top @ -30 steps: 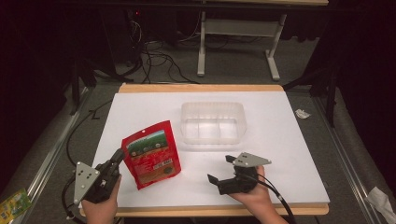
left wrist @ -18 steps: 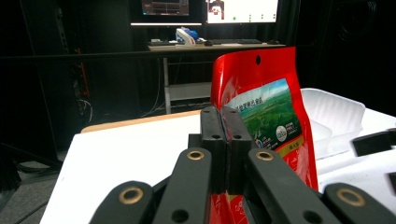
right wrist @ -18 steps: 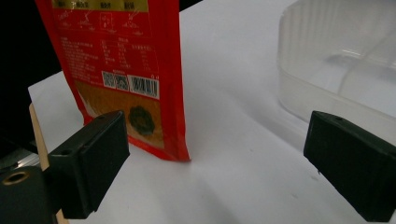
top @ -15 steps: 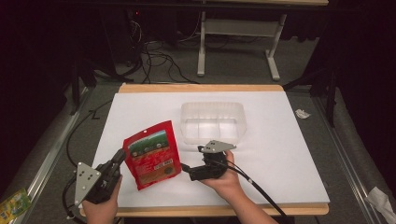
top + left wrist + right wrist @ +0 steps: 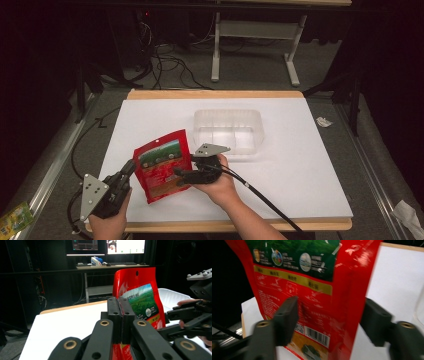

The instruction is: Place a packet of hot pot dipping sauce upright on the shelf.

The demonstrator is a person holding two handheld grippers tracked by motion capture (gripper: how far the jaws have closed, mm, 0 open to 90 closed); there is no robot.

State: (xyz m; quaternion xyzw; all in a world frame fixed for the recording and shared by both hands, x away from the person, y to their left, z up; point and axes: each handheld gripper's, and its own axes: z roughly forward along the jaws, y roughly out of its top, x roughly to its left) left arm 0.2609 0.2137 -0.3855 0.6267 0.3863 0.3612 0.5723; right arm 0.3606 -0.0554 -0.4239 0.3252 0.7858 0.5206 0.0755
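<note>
A red snack pouch (image 5: 161,166) with a green picture panel stands tilted above the white table. My left gripper (image 5: 131,166) is shut on its left edge; in the left gripper view the jaws (image 5: 120,312) are pressed together with the pouch (image 5: 140,292) rising behind them. My right gripper (image 5: 185,167) is open at the pouch's right side. In the right gripper view the jaws (image 5: 329,320) stand wide apart, one before the pouch (image 5: 312,290) face and one past its right edge. The left gripper view also shows the right gripper (image 5: 186,315).
A clear plastic compartment tray (image 5: 227,116) sits just behind the right hand. A crumpled scrap (image 5: 323,121) lies off the table's right edge and a green packet (image 5: 15,217) on the floor at left. The white table (image 5: 300,165) has free room at right.
The right gripper has swept left from the table's front right to the pouch's right edge. The left gripper has kept its hold, and the pouch has barely shifted.
</note>
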